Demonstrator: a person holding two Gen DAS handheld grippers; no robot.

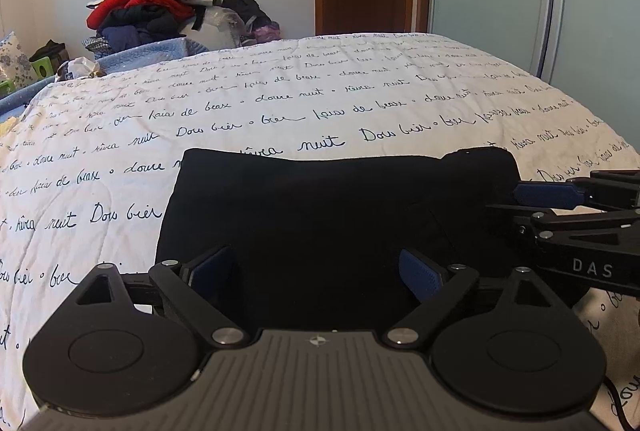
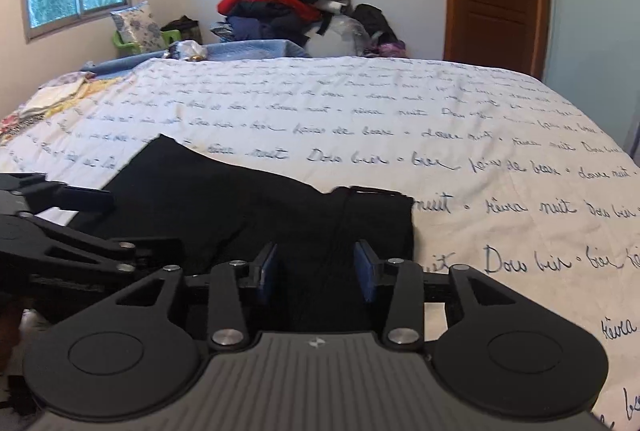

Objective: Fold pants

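Two sets of tongs, left tongs (image 1: pixel 316 271) and right tongs (image 2: pixel 316 267), are held apart, gripping nothing, over the near edge of the black pants (image 1: pixel 332 215). Pants are laid crosswise on the bed (image 1: pixel 280 103), straight ahead; right end is nearer the right tongs.

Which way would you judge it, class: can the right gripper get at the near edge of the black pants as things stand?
Probably yes. The right gripper is open, its fingers spread over the black pants on the bedspread, with nothing between them. The left gripper sits off to the side, not blocking.
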